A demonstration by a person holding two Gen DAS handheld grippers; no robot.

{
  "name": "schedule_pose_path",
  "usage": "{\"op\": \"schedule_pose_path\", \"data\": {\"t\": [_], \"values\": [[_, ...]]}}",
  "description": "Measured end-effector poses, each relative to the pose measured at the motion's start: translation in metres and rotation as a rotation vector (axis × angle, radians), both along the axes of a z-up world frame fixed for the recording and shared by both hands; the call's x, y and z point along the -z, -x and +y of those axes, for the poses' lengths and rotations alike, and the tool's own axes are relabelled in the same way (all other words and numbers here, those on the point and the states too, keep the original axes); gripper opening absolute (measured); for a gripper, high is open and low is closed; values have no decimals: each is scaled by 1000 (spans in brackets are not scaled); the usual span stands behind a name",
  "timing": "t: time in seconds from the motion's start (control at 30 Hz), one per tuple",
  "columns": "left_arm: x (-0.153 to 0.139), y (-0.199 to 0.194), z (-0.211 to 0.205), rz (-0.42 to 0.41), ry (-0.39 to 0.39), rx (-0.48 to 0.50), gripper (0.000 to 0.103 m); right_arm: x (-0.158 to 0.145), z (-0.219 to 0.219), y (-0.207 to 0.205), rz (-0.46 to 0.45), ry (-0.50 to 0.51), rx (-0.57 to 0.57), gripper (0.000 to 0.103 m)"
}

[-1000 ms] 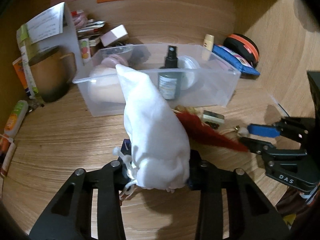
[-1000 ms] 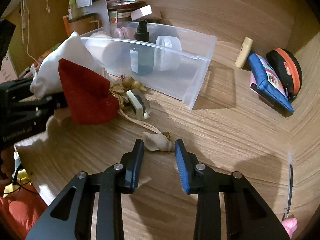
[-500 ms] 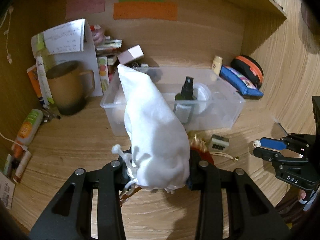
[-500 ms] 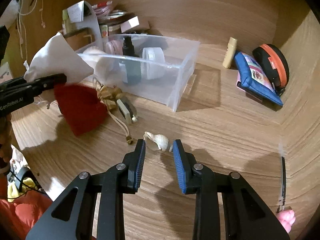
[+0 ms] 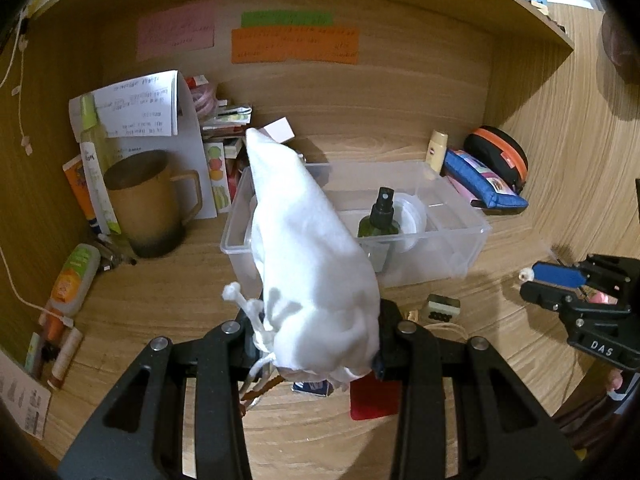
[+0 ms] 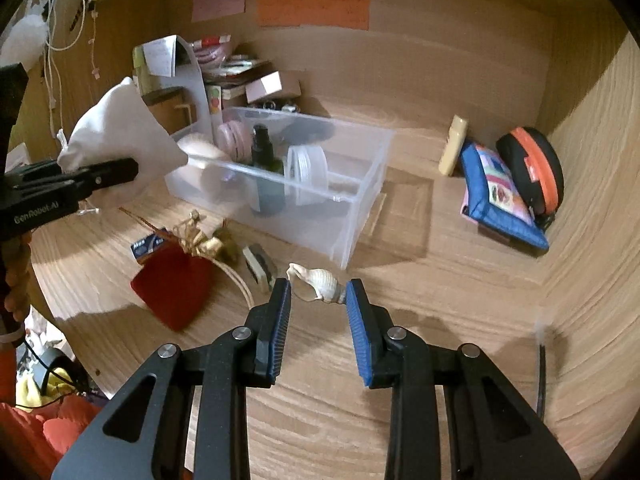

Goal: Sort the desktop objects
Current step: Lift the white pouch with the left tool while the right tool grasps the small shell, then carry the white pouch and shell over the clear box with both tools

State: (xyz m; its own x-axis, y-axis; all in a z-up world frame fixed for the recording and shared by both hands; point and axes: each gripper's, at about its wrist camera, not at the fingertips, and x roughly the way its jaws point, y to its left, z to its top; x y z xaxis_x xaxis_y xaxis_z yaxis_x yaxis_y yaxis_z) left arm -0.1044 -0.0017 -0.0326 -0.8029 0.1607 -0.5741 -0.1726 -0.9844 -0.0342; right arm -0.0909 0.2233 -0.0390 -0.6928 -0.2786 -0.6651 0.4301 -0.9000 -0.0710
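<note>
My left gripper (image 5: 318,344) is shut on a white drawstring pouch (image 5: 308,256) and holds it in the air, in front of the clear plastic bin (image 5: 472,232). The pouch also shows in the right wrist view (image 6: 120,148). My right gripper (image 6: 318,292) holds a cream seashell (image 6: 316,280) between its blue pads (image 6: 356,312), lifted off the desk. The bin (image 6: 360,200) holds a green spray bottle (image 6: 266,176), a clear jar (image 6: 308,176) and pink items. A red pouch (image 6: 172,284) with gold cord lies on the desk below.
A brown mug (image 5: 148,204), papers and tubes stand at the left. A blue pencil case (image 6: 500,196), a black and orange case (image 6: 532,168) and a small cream tube (image 6: 452,144) sit at the right. A small black and white block (image 6: 258,266) and a blue packet (image 6: 146,244) lie near the red pouch.
Both grippers have risen away from the desk. The white pouch went up with the left gripper, uncovering the red pouch. The seashell left the desk in the right gripper.
</note>
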Motion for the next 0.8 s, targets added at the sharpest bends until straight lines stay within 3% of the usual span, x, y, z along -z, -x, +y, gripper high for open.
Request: {"op": "schedule_pose_path", "data": {"t": [0.8], "values": [[-33, 64, -19, 5, -30, 35, 36, -39, -10, 48, 63, 37, 3, 26]]}}
